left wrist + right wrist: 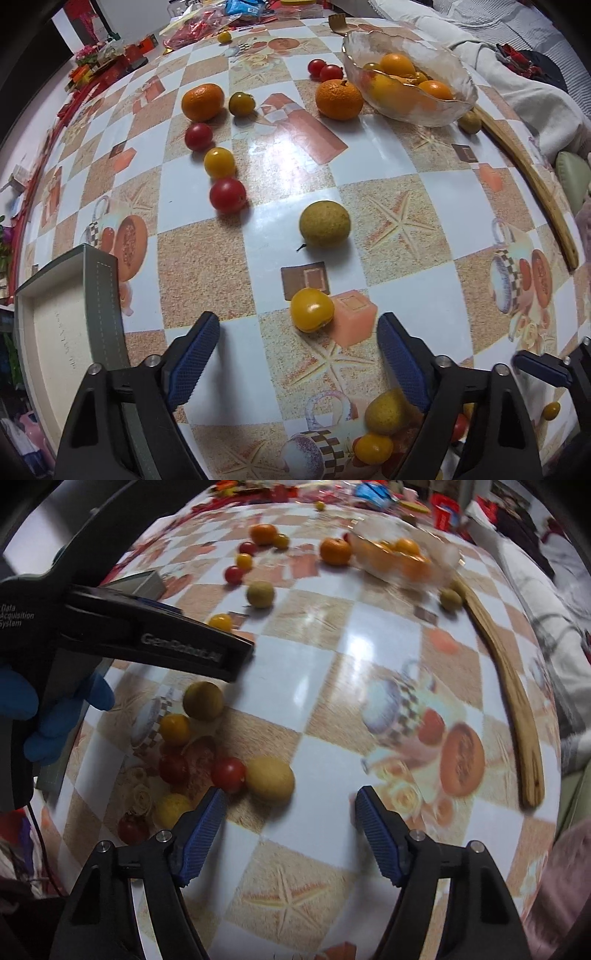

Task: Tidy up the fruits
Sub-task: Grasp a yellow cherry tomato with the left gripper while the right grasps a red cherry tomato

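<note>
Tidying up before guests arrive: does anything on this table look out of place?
Yes. Fruit lies scattered loose over the tablecloth, like the yellow tomato and mandarin, while only a few sit in the glass bowl. Nothing looks damaged.

Two wrist fisheyes, steeply downward, close over the table (pixel 369 155), sharing the glass bowl (pixel 447 559).
</note>
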Demonstrator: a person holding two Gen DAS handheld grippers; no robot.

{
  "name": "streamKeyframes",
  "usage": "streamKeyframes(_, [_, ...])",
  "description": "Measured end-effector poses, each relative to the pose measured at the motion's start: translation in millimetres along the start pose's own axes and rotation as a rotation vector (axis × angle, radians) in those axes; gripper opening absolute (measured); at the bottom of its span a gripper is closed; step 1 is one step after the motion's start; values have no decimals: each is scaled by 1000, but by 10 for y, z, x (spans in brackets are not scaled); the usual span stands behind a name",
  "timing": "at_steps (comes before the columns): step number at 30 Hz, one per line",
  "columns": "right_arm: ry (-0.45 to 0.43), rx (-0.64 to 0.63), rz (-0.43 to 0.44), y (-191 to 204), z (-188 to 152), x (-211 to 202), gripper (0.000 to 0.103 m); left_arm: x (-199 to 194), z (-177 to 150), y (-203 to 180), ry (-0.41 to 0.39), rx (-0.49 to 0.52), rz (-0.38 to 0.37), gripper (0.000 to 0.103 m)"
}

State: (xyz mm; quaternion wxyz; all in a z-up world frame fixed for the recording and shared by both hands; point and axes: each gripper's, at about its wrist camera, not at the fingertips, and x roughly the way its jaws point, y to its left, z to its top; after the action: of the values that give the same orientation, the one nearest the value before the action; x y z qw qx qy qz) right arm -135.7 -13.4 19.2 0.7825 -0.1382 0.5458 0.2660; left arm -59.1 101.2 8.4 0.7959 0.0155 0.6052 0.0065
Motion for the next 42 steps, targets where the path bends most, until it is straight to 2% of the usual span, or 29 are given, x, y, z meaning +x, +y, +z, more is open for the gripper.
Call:
streamKeyframes(2, [-12, -33, 28, 38, 61, 17, 72, -10, -5, -5, -2, 10, -27, 75])
streamKeyframes(4, [-18, -50, 61, 71, 129, 44, 63, -22, -9, -16, -4, 19, -44, 71])
streamKeyframes(5, [-19, -50, 95, 81, 164, 47, 53, -29, -15, -24, -5, 21, -46, 68])
streamKeyframes(6, [-18, -42, 124, 64, 173, 50, 40, -41, -19, -27, -10, 22, -49, 62])
streamKeyframes(8, [-10, -10, 182, 67, 213, 65, 24, -70, -27, -36, -21, 26, -53, 50])
streamKeyframes(10, [-14, 16, 193, 101, 206, 52, 19, -77, -17, -10, -25, 31, -59, 40])
streamKeyframes(11, [-16, 36, 196, 96, 204, 42, 16, -92, -20, -10, -30, 35, -66, 27])
streamKeyframes(12, [-16, 54, 197, 82, 194, 34, 15, -97, -17, -6, -31, 37, -69, 23])
streamKeyframes(17, [-14, 189, 218, -143, 76, -53, 15, -122, -45, 55, -35, 6, -115, 23])
streamKeyframes(24, [-21, 346, 246, -341, 1, -107, 15, -245, -117, 135, -45, -16, -130, 23])
streamKeyframes(36, [-2, 327, 244, -212, -28, -132, 15, -367, -197, 320, -57, -42, -139, 23])
streamKeyframes(40, [-5, 328, 216, -198, -39, -137, 16, -415, -247, 383, -60, -48, -136, 23])
streamKeyframes(42, [-5, 319, 220, -165, -12, -126, 24, -427, -261, 416, -60, -53, -133, 23])
